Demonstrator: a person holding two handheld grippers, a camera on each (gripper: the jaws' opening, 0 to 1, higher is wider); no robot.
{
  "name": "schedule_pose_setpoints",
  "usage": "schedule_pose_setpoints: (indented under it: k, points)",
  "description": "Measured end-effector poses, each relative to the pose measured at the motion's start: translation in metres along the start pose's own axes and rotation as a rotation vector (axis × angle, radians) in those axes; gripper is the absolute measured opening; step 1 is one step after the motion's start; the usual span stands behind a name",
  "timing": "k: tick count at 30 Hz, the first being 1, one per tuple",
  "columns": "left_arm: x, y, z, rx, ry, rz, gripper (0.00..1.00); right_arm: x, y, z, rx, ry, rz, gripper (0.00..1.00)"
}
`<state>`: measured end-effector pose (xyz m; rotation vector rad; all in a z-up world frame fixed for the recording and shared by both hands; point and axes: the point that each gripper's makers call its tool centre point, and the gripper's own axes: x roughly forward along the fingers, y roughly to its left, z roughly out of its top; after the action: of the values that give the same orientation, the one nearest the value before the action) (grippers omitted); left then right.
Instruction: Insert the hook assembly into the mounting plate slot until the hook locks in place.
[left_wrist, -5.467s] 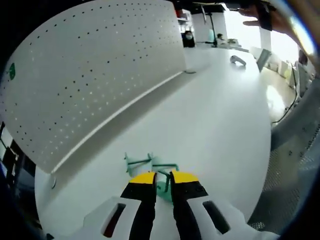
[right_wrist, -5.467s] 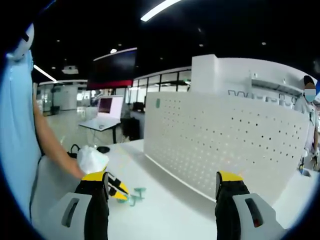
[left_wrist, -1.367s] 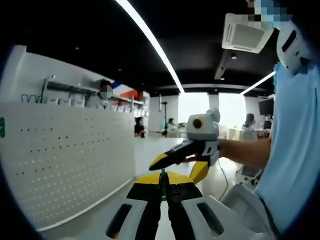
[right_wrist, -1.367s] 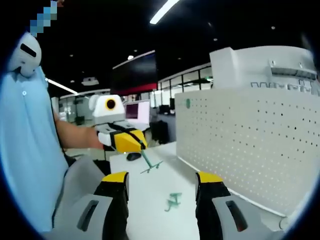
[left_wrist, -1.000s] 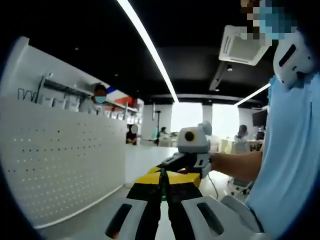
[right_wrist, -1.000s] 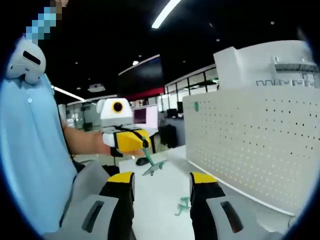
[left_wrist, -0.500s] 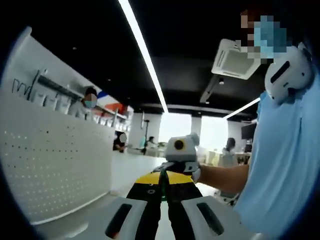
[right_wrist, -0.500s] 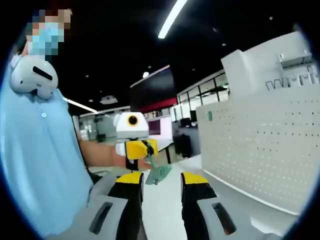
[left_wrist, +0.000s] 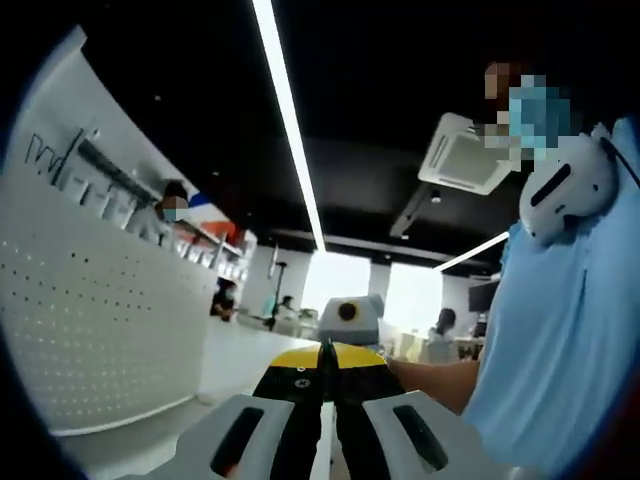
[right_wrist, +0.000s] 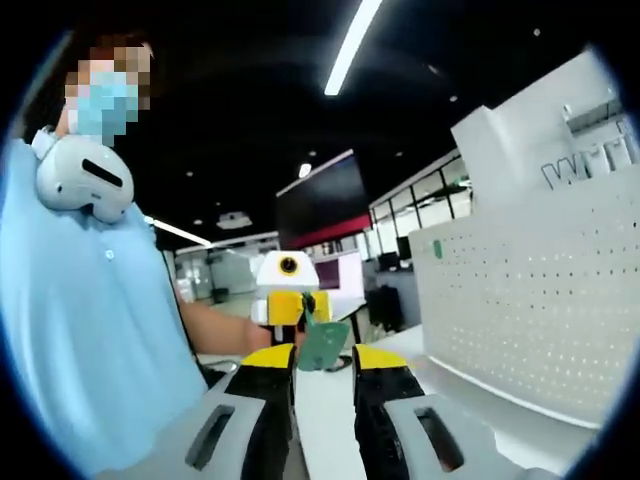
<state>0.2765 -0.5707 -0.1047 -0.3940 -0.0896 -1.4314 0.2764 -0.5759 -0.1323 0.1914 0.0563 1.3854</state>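
A small green hook piece (right_wrist: 323, 345) with a flat plate end hangs in the air between both grippers. My left gripper (left_wrist: 325, 352) is shut on its thin green stem (left_wrist: 323, 362). In the right gripper view the left gripper (right_wrist: 296, 298) faces me from just beyond the piece. My right gripper (right_wrist: 323, 355) has its jaws drawn in tight on both sides of the flat green plate. The white perforated board (right_wrist: 530, 300) stands upright at the right of that view, and the board (left_wrist: 90, 330) is at the left of the left gripper view.
The person in a light blue shirt (right_wrist: 80, 330) stands close behind the grippers, shirt (left_wrist: 560, 350) at the right. A white tabletop (right_wrist: 320, 425) lies below. Other people stand beyond the board's top edge (left_wrist: 172, 200).
The left gripper lifted the green piece off the table into the air. The right gripper's jaws narrowed steadily and now sit against the plate. Both views tilted upward.
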Motion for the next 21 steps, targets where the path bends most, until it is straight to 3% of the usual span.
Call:
schedule_pose_setpoints:
  k: [11, 14, 21]
  points:
    - [-0.003, -0.005, 0.003, -0.044, -0.034, -0.032, 0.02, 0.0, 0.01, 0.005, 0.019, -0.01, 0.036, 0.16]
    - [-0.003, -0.012, 0.01, -0.1, -0.072, -0.081, 0.02, 0.001, 0.016, 0.01, 0.028, -0.04, 0.067, 0.16]
    - [-0.002, -0.012, 0.014, -0.111, -0.101, -0.091, 0.02, 0.003, 0.019, 0.016, 0.037, -0.057, 0.087, 0.16]
